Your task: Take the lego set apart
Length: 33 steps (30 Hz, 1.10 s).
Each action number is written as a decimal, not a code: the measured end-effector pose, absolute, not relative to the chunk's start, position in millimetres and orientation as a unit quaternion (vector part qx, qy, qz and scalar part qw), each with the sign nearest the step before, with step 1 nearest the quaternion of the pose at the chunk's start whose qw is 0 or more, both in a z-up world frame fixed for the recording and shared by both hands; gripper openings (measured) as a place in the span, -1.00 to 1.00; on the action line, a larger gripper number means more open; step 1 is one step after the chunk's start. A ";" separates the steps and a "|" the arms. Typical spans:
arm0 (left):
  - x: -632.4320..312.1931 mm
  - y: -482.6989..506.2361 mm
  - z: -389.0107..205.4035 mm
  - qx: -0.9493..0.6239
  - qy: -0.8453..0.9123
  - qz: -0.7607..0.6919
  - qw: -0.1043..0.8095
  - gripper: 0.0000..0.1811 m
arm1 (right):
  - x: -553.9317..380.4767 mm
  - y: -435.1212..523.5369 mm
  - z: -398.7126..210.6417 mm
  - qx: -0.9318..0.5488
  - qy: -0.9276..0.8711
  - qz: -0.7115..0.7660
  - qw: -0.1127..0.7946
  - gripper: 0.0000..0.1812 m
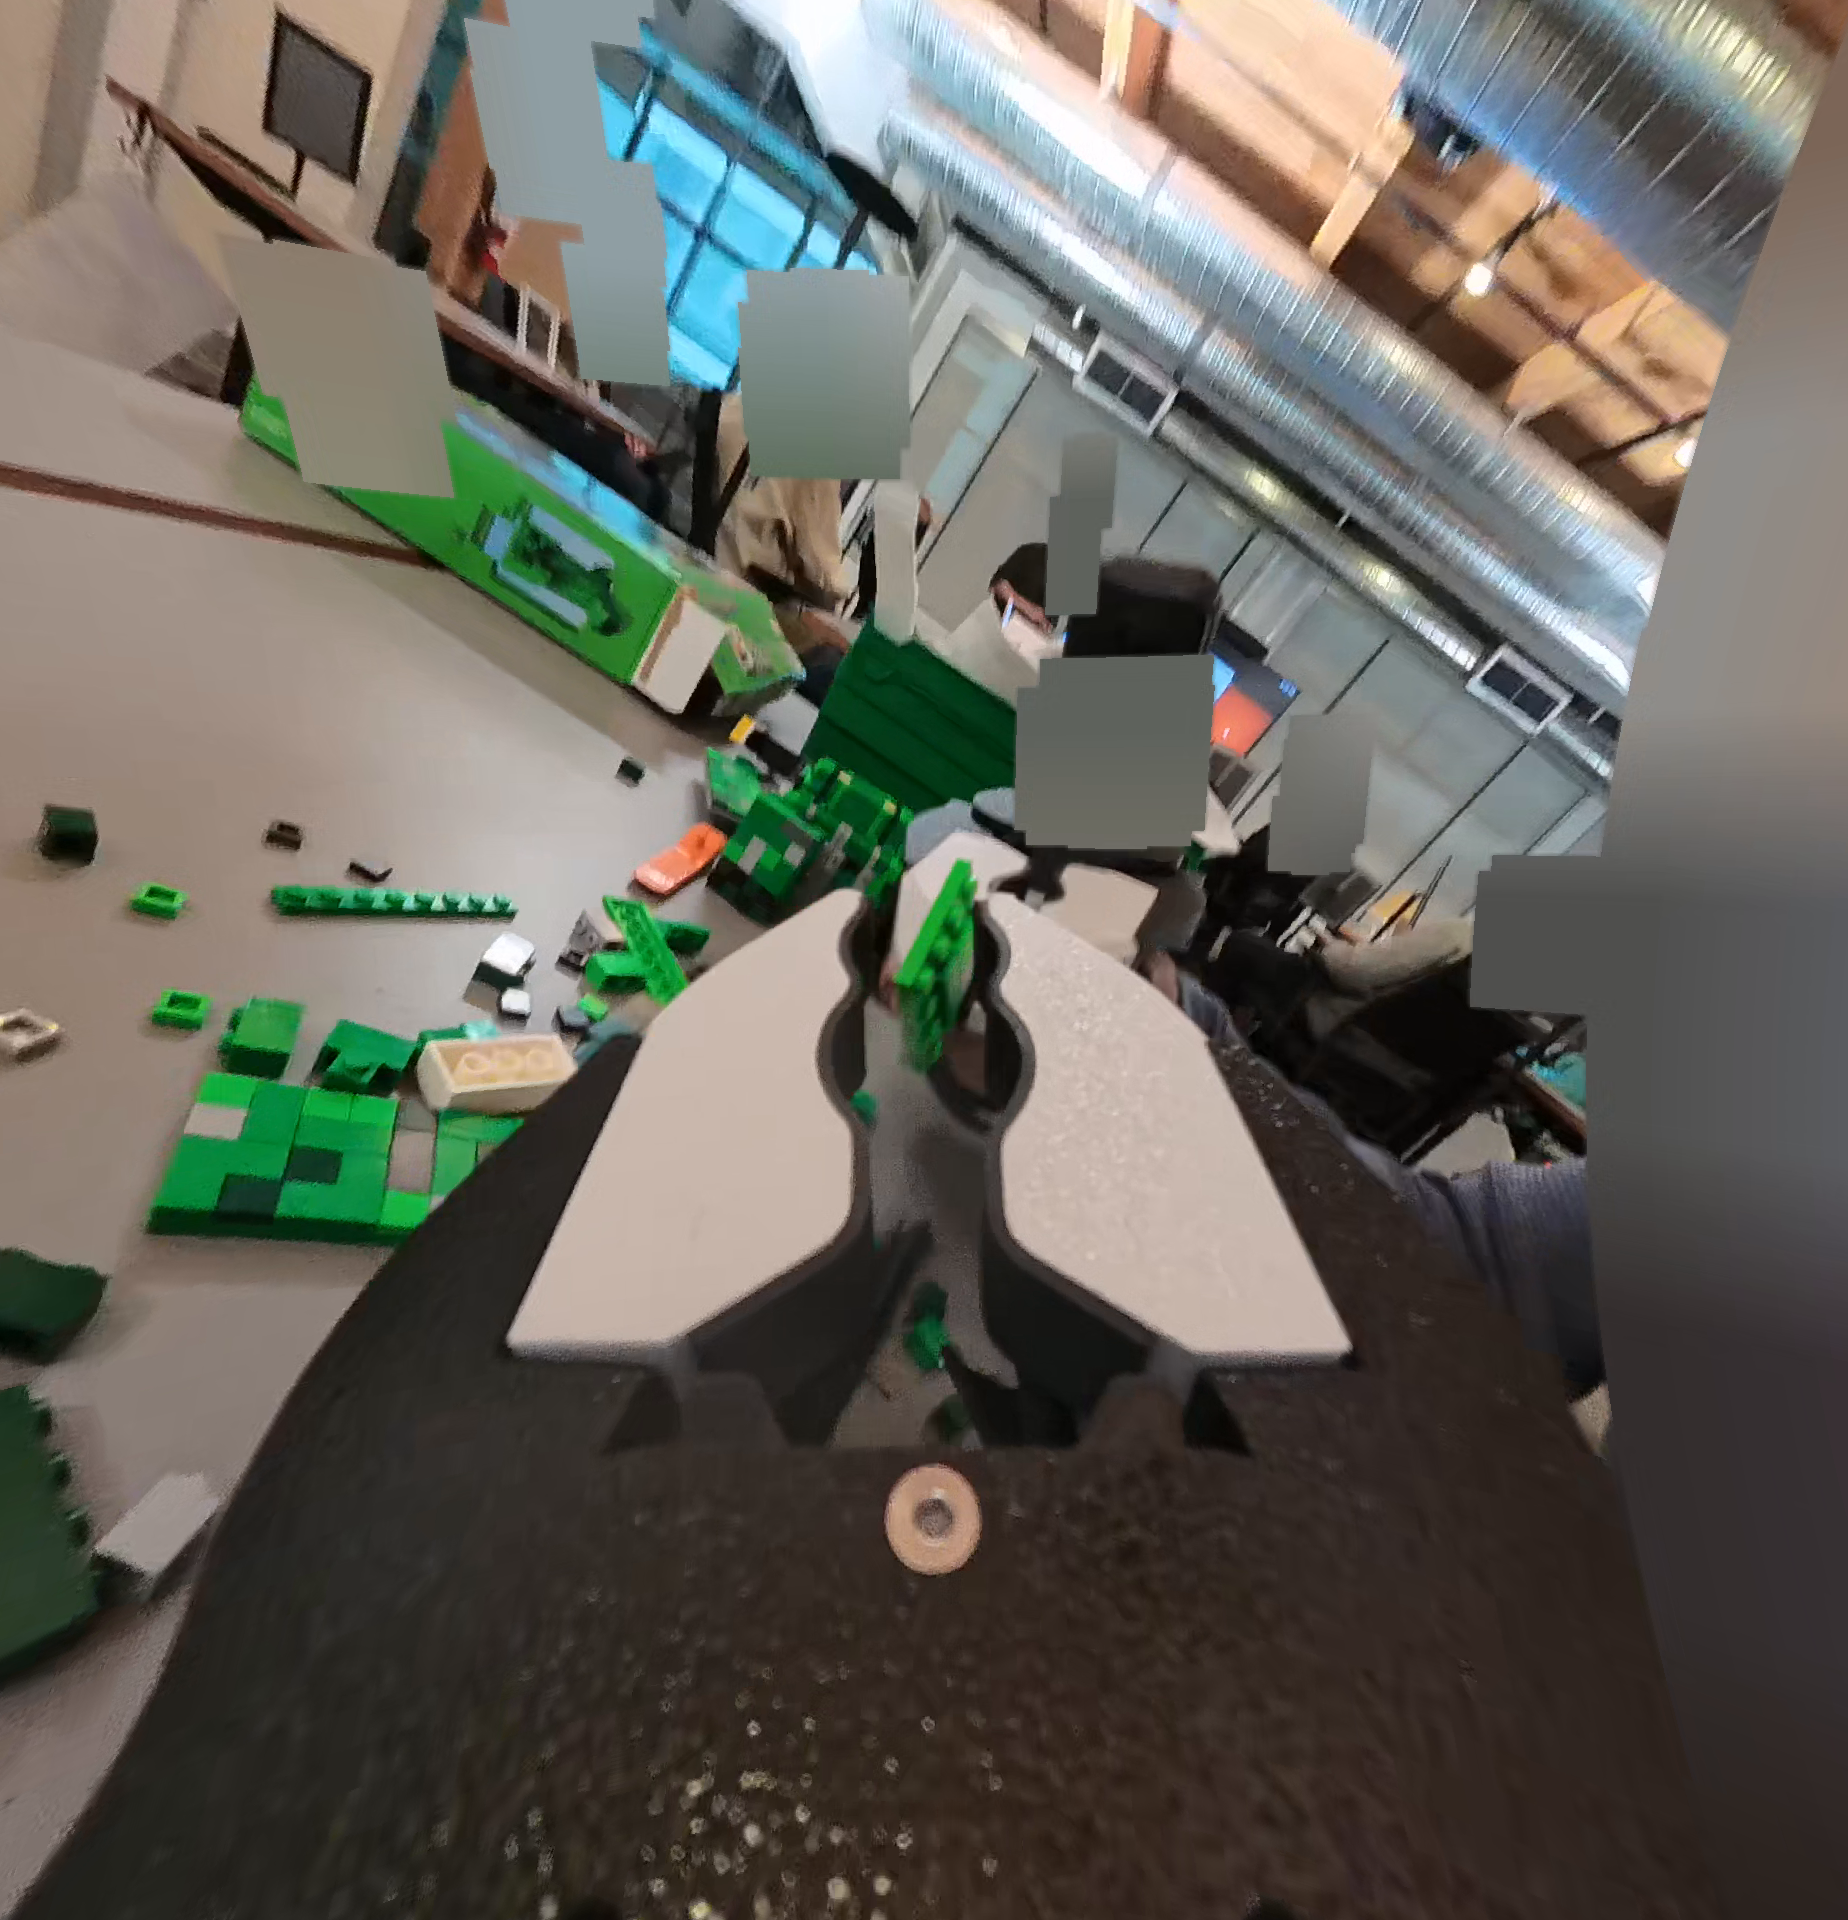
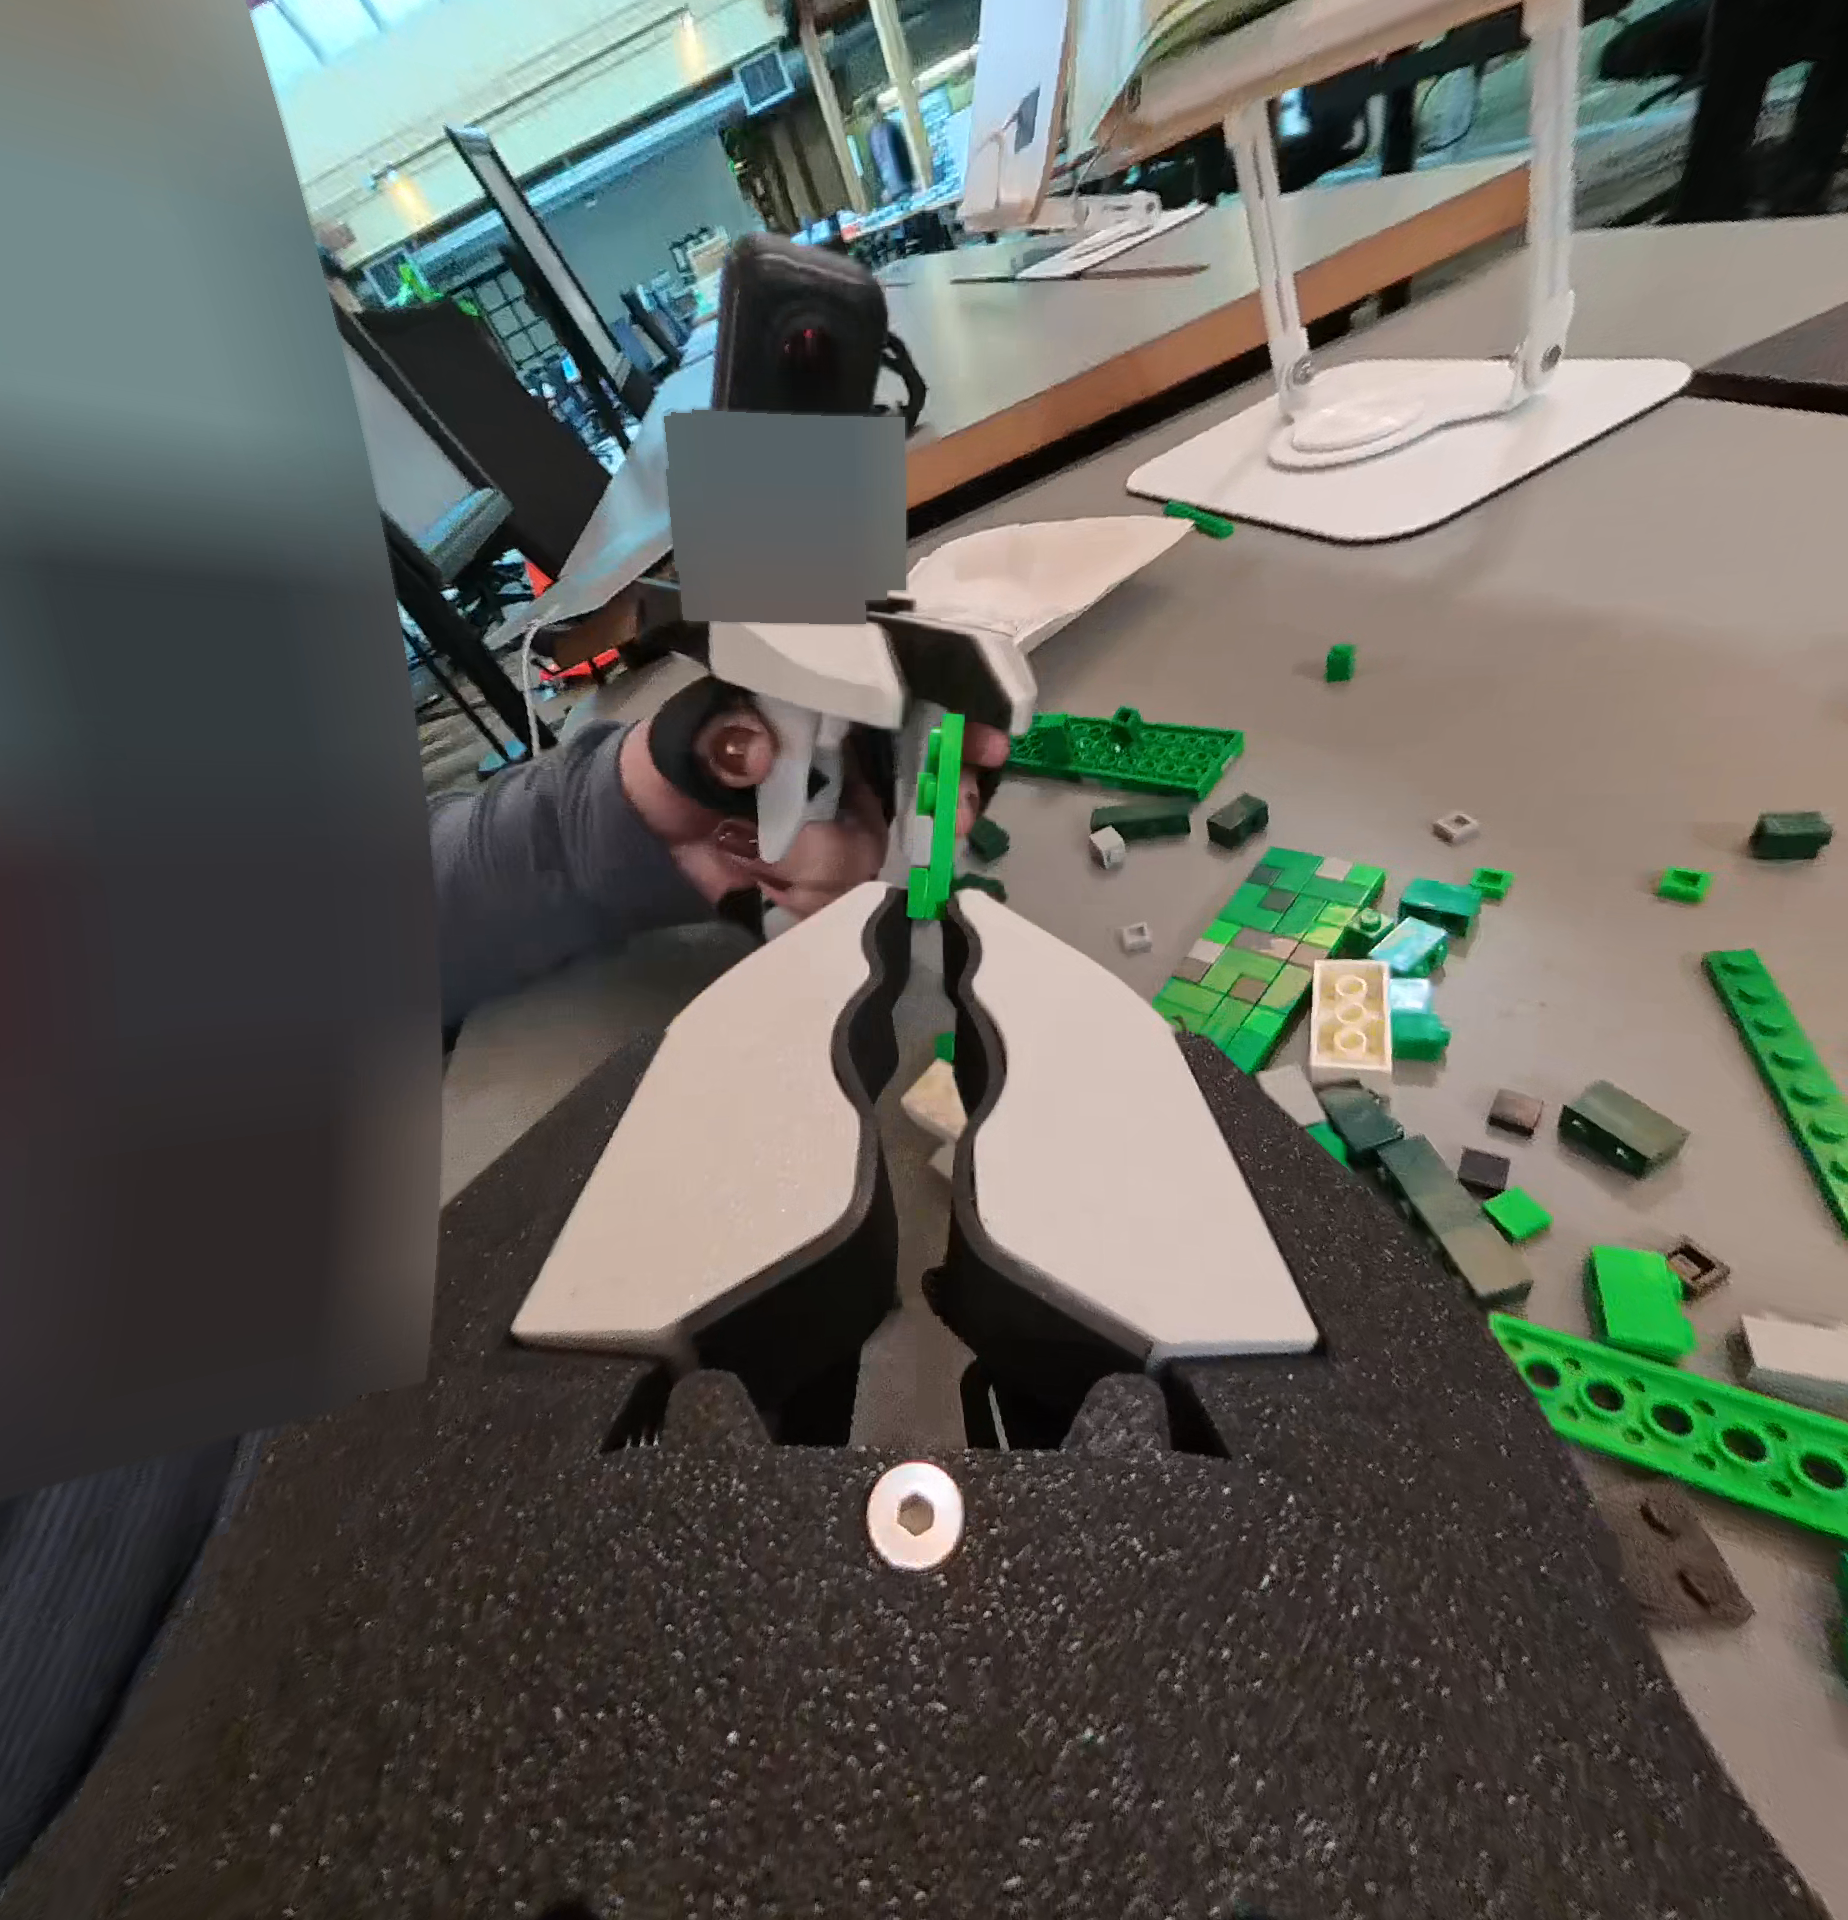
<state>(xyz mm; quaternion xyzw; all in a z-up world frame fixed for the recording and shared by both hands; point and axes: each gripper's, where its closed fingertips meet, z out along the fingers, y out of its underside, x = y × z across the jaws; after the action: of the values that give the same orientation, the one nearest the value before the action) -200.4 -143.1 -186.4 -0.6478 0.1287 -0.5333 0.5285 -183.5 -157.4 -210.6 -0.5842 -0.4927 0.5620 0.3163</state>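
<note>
A small bright green lego plate (image 1: 935,966) is held on edge in the air between both grippers. My left gripper (image 1: 925,914) is shut on it; in the right wrist view this gripper (image 2: 951,707) grips the plate's upper end, with a hand behind it. My right gripper (image 2: 922,909) is shut on the lower end of the same plate (image 2: 941,810). The grey table (image 2: 1522,665) lies below, strewn with loose green, dark and grey bricks.
On the table lie a green tiled panel (image 1: 296,1153) (image 2: 1273,935), a white brick (image 1: 494,1070) (image 2: 1349,1013), a long green strip (image 1: 390,899) (image 2: 1793,1091), a part-built green figure (image 1: 806,842), an orange piece (image 1: 676,857) and a green box (image 1: 546,551). A white stand (image 2: 1419,436) sits at the back. The tips of both grippers are at nearly the same place.
</note>
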 end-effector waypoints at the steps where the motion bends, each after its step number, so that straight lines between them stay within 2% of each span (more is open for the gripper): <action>1: -198.8 -143.5 -192.4 -0.662 0.138 -0.528 0.514 -0.80 | -180.7 -158.3 -210.3 -0.583 -0.493 0.568 0.307 -0.94; 5: -182.5 -154.8 -197.8 -0.660 0.167 -0.574 0.455 -0.66 | -174.2 -165.9 -214.0 -0.577 -0.518 0.568 0.274 -0.94; 9: -174.3 -165.9 -200.7 -0.660 0.209 -0.577 0.434 -0.85 | -173.4 -171.4 -217.8 -0.576 -0.538 0.555 0.266 -0.93; 11: -180.4 -157.4 -198.8 -0.664 0.183 -0.559 0.461 -0.94 | -179.0 -161.7 -215.3 -0.582 -0.527 0.533 0.314 -0.86; 13: -189.9 -147.9 -196.4 -0.662 0.135 -0.559 0.481 -0.94 | -184.3 -147.9 -212.7 -0.587 -0.526 0.471 0.395 -0.57; 16: -197.3 -141.5 -191.9 -0.644 0.085 -0.576 0.496 -0.94 | -189.7 -132.9 -217.3 -0.585 -0.552 0.317 0.502 -0.37; 18: -193.3 -140.5 -194.4 -0.651 0.087 -0.564 0.501 -0.94 | -194.1 -128.9 -222.1 -0.579 -0.569 0.229 0.537 -0.36; 22: -180.4 -141.9 -197.8 -0.658 0.098 -0.551 0.503 -0.94 | -205.5 -132.7 -224.0 -0.553 -0.581 0.157 0.576 -0.38; 24: -180.3 -142.6 -200.5 -0.663 0.098 -0.555 0.493 -0.94 | -201.6 -126.3 -225.4 -0.546 -0.587 0.116 0.587 -0.61; 27: -177.9 -144.2 -206.4 -0.675 0.102 -0.567 0.461 -0.93 | -200.0 -130.1 -233.0 -0.544 -0.613 0.147 0.554 -0.61; 30: -172.0 -149.1 -212.1 -0.697 0.146 -0.547 0.440 -0.63 | -197.3 -137.9 -236.2 -0.502 -0.656 0.148 0.544 -0.61; 33: -164.7 -158.8 -221.5 -0.716 0.209 -0.513 0.424 -0.81 | -197.4 -150.1 -243.0 -0.444 -0.704 0.127 0.539 -0.61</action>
<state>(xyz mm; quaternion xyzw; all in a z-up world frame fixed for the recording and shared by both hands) -164.7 -158.8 -221.5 -0.7164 0.2088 -0.5130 0.4243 -197.4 -150.1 -243.0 -0.4445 -0.7043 0.1272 0.5388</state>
